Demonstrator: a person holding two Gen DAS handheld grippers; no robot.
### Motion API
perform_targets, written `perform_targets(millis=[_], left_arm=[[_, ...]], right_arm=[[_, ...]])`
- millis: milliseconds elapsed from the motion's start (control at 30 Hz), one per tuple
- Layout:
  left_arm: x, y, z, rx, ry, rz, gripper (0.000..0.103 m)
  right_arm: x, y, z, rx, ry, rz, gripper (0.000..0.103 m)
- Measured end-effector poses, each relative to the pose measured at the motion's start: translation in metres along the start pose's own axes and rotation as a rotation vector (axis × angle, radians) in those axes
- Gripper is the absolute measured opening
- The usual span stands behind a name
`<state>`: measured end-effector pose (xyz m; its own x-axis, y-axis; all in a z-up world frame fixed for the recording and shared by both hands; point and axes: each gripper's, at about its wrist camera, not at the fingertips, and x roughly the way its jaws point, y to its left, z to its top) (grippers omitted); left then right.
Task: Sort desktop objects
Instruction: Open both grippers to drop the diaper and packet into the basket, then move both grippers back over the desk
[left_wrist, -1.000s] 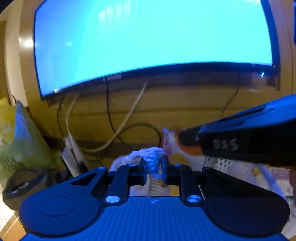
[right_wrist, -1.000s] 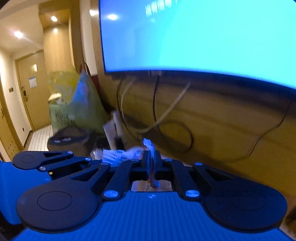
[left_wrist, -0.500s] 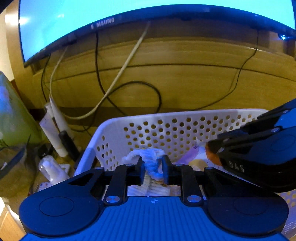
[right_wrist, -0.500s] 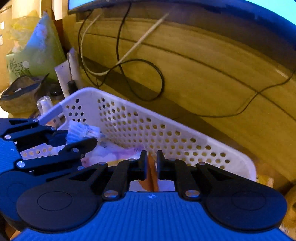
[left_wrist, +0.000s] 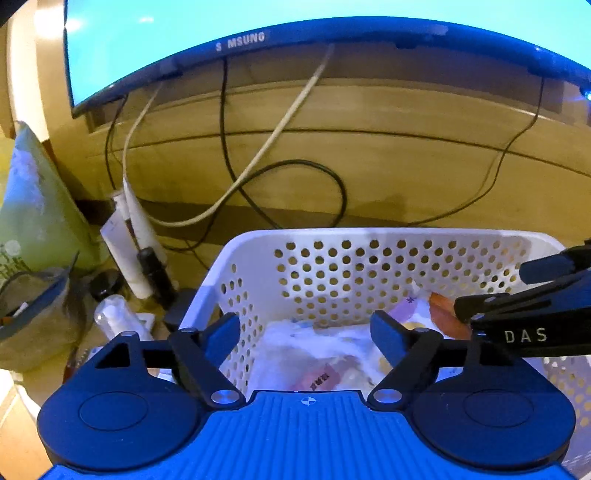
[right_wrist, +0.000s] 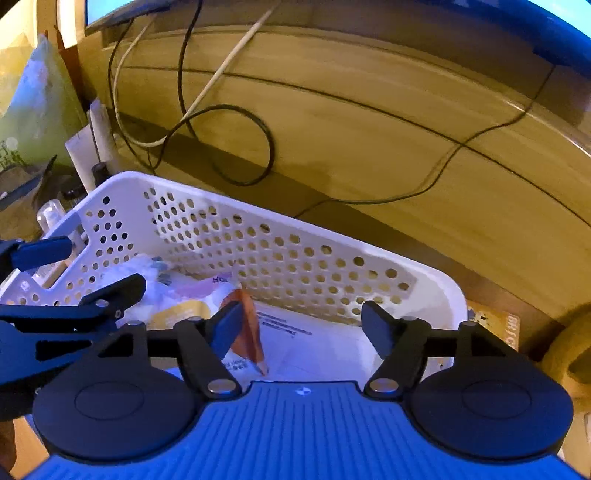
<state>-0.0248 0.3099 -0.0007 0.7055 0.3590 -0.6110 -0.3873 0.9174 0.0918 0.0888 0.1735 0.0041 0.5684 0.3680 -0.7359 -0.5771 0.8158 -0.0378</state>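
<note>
A white perforated basket (left_wrist: 369, 266) (right_wrist: 258, 251) sits on the wooden desk under both grippers. My left gripper (left_wrist: 304, 332) hangs over its left half, jaws opening wide with nothing pressed between them; a white crumpled bundle (left_wrist: 295, 339) and a pink packet (left_wrist: 321, 376) lie below in the basket. My right gripper (right_wrist: 303, 321) hangs over the right half, jaws also opening. An orange packet (right_wrist: 249, 328) (left_wrist: 441, 314) rests loose beside its left finger, over a printed paper sheet (right_wrist: 314, 343). Each gripper shows at the edge of the other's view.
A lit monitor (left_wrist: 258, 33) hangs above a wooden back panel with looping cables (left_wrist: 295, 192). Left of the basket stand white tubes (left_wrist: 125, 243), a small clear bottle (left_wrist: 114, 317), a grey pouch (left_wrist: 33, 317) and a green bag (left_wrist: 33, 206). A yellow box (right_wrist: 495, 328) lies to the basket's right.
Both grippers sank and tipped down over the basket, then opened. The left let go of the white bundle and the right let go of the orange packet; both things now lie in the basket.
</note>
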Motion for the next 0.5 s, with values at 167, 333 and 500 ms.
perform_targets(millis=[167, 333, 500], left_arm=[[-0.012, -0.006, 0.001, -0.003, -0.015, 0.005, 0.089], [-0.032, -0.012, 0.003, -0.021, -0.044, 0.0, 0.09], [-0.055, -0.026, 0.006, -0.026, -0.079, -0.012, 0.092]], right_arm=[[-0.012, -0.005, -0.006, 0.002, -0.02, 0.003, 0.076], [-0.032, -0.012, -0.013, 0.006, -0.078, -0.003, 0.083], [-0.059, -0.03, -0.021, 0.04, -0.153, 0.01, 0.084]])
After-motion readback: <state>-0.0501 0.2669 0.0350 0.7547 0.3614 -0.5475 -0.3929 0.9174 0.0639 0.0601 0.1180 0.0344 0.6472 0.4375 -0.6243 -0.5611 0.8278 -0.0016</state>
